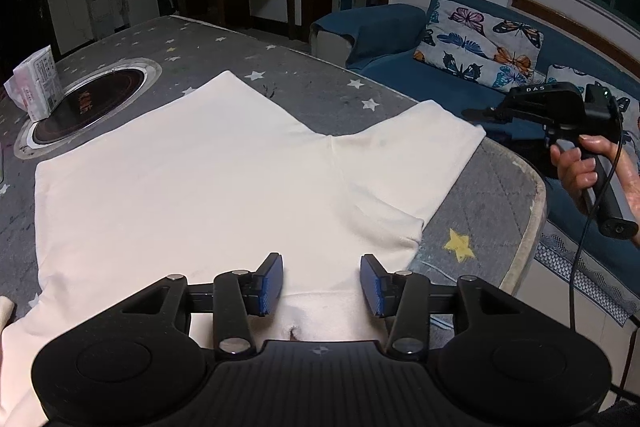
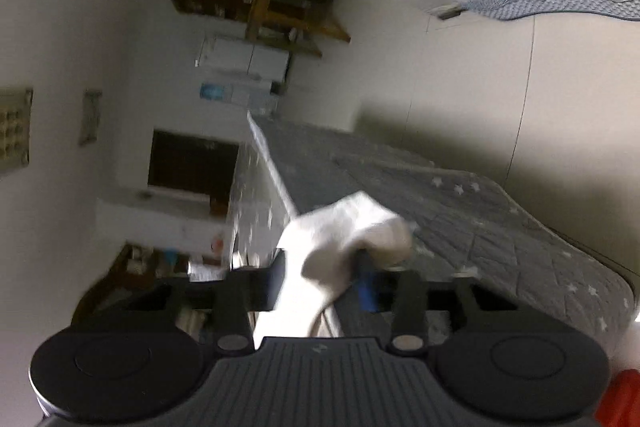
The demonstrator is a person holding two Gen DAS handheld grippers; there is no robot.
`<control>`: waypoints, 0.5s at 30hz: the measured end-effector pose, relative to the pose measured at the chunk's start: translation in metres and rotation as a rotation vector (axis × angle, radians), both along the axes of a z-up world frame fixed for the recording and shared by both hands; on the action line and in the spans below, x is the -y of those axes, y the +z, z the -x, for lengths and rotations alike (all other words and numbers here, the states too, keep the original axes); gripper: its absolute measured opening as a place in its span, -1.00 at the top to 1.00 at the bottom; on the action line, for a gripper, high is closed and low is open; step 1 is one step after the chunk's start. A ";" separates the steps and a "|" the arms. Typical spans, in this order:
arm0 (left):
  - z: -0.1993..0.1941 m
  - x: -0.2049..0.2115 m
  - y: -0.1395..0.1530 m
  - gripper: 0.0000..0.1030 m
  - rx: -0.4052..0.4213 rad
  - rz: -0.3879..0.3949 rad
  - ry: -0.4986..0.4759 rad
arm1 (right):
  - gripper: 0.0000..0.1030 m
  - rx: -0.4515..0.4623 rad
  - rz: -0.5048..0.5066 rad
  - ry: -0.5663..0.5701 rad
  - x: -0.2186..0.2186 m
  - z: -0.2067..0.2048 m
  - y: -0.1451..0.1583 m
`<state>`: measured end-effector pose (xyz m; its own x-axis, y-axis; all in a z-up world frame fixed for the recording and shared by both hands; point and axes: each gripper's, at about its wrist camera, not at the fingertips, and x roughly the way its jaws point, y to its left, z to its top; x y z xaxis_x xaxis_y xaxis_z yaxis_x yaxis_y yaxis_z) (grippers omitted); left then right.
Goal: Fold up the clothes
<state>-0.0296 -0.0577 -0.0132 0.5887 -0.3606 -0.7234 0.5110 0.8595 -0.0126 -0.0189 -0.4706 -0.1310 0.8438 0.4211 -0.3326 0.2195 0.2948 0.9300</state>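
A cream white T-shirt [image 1: 192,179] lies spread flat on the grey star-patterned table cover [image 1: 320,95]. My left gripper [image 1: 322,283] is open, its blue pads [image 1: 270,283] hovering over the shirt's near edge by the collar. The shirt's right sleeve [image 1: 412,139] reaches the table's right edge. My right gripper [image 1: 476,115], seen in the left wrist view, is at that sleeve's tip, held sideways by a hand. In the blurred right wrist view the right gripper [image 2: 320,275] has white sleeve cloth [image 2: 348,231] between its fingers.
A round inset hotplate [image 1: 92,103] and a white plastic packet [image 1: 36,83] sit at the table's far left. A blue sofa [image 1: 460,79] with butterfly cushions [image 1: 480,43] stands just beyond the right table edge. A black cable [image 1: 580,267] hangs from the right gripper.
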 end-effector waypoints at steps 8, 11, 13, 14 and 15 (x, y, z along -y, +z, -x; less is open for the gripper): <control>0.001 0.003 -0.001 0.09 -0.002 0.004 -0.010 | 0.93 0.149 0.246 0.045 -0.020 -0.001 0.070; 0.005 0.003 0.000 0.09 0.002 0.014 -0.021 | 0.93 0.247 0.315 0.121 -0.038 -0.007 0.112; 0.008 0.003 0.001 0.09 0.008 0.021 -0.027 | 0.93 0.306 0.354 0.185 -0.057 -0.013 0.139; 0.009 0.000 0.003 0.09 0.011 0.026 -0.022 | 0.93 0.338 0.379 0.226 -0.070 -0.018 0.154; 0.010 -0.003 0.004 0.07 0.014 0.031 -0.016 | 0.94 0.366 0.404 0.264 -0.084 -0.022 0.167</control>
